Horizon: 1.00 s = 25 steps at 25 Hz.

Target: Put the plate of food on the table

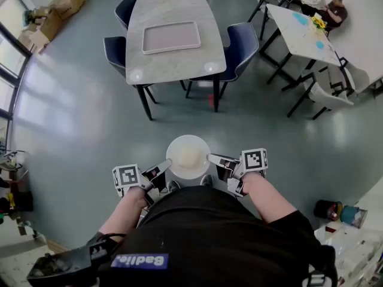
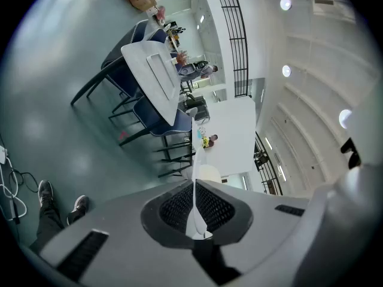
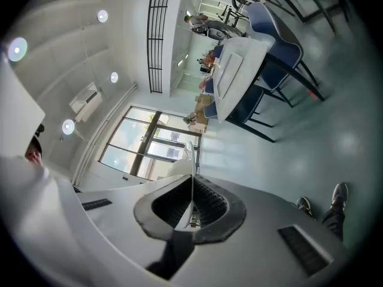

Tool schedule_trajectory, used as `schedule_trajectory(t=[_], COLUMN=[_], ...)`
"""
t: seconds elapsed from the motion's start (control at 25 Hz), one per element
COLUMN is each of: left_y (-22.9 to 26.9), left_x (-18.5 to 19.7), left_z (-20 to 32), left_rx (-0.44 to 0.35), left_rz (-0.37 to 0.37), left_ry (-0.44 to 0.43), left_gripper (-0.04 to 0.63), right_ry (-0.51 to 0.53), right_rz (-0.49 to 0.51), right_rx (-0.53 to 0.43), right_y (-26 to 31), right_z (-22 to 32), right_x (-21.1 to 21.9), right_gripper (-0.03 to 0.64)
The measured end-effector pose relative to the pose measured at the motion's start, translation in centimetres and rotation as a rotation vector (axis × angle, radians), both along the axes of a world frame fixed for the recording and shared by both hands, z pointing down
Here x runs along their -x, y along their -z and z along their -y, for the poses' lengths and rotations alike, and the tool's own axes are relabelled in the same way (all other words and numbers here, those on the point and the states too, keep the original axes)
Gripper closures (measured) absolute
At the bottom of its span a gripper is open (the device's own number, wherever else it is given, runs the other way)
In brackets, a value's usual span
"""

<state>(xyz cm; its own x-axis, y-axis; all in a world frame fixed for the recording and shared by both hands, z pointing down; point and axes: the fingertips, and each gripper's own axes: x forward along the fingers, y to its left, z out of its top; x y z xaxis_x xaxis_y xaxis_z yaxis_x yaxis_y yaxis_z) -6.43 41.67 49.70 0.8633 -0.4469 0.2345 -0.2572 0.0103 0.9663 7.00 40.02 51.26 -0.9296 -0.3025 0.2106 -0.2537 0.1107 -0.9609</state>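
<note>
Currently, a round white plate (image 1: 174, 150) bearing a pale heap of food (image 1: 189, 158) is held level at the lower centre of the head view. It is carried above the glossy grey-green floor (image 1: 78, 118) and well apart from the long grey stone-topped counter (image 1: 173, 64) at the upper centre. The plate is gripped from both sides: its left rim is pinched by the left tool (image 1: 167, 166) and its right rim by the right tool (image 1: 210, 158).

In the left gripper view, the thin white edge of the plate (image 2: 195, 178) is seen running upright between the black ribbed pads (image 2: 173, 208), which are pressed onto it from either side. The same is shown in the right gripper view, where the plate's edge (image 3: 191, 160) is clamped between that tool's black pads (image 3: 210, 205).

A flat grey rectangular tray (image 1: 171, 37) is laid on the counter, and dark blue upholstered chairs (image 1: 242, 43) are set around it. A second, white counter (image 1: 299, 34) is placed at the upper right, with a seated person (image 1: 333, 9) beside it. Brown cardboard boxes (image 1: 60, 8) are piled at the upper left, and two paint tins (image 1: 328, 209) are stood at the lower right.
</note>
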Motion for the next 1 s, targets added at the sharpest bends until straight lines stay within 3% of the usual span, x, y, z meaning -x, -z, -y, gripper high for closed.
schedule_trajectory(t=[0.28, 0.52, 1.0], left_y=[-0.1, -0.3, -0.6], left_x=[0.0, 0.0, -2.7], left_z=[0.2, 0.2, 2.5], left_rx=[0.004, -0.003, -0.004], left_rz=[0.003, 0.021, 0.026], left_ry=[0.003, 0.009, 0.072], left_gripper=[0.578, 0.578, 0.578], right_ry=[-0.005, 0.011, 0.045], right_rz=[0.001, 0.018, -0.01], right_rx=[0.027, -0.009, 0.003], right_y=[0.1, 0.5, -0.7], right_z=[0.1, 0.5, 3.4], right_x=[0.2, 0.3, -2.9], right_gripper=[0.598, 0.598, 0.598])
